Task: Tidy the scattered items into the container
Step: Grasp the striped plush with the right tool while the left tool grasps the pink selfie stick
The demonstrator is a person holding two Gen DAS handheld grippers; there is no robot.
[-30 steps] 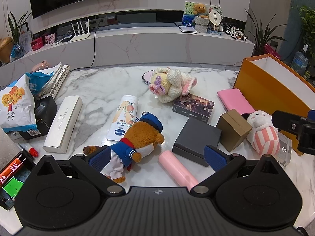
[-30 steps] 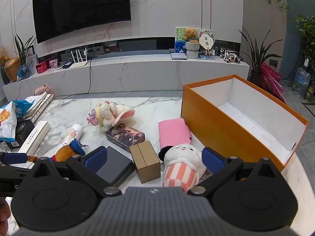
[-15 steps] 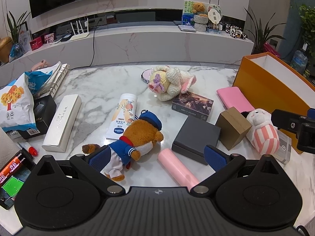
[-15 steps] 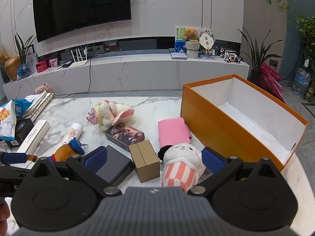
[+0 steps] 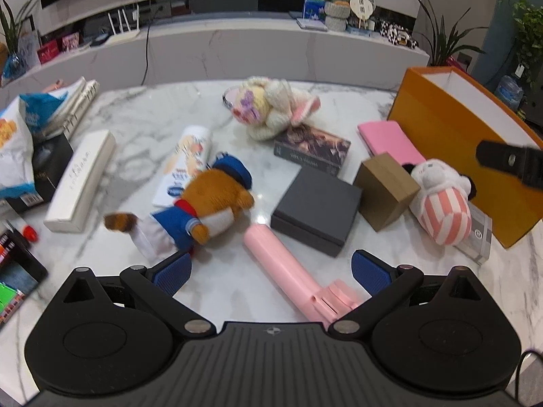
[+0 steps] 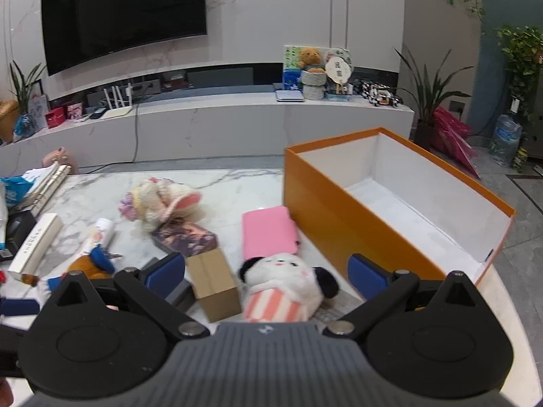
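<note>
An open orange box (image 6: pixel 339 217) with a white inside stands at the table's right; it also shows in the left wrist view (image 5: pixel 451 129). My left gripper (image 5: pixel 269 271) is open and empty, above a pink tube-shaped item (image 5: pixel 288 268), with a sailor teddy bear (image 5: pixel 200 210) just ahead to its left. My right gripper (image 6: pixel 266 273) is open and empty, with a pink-striped panda plush (image 6: pixel 285 288) lying between its fingers. A brown cardboard box (image 6: pixel 212 283), a dark grey box (image 5: pixel 317 208), a pink pouch (image 6: pixel 268 230) and a crocheted doll (image 6: pixel 159 198) lie scattered.
A dark book (image 5: pixel 312 147), a white tube (image 5: pixel 185 164) and a long white box (image 5: pixel 81 179) lie on the marble table (image 5: pixel 142 125). A snack bag (image 5: pixel 13 149) and notebooks sit at the left edge. A TV console stands behind.
My left gripper has pulled back and risen, so the pink item and teddy bear show more fully. My right gripper has moved forward, closer over the panda plush.
</note>
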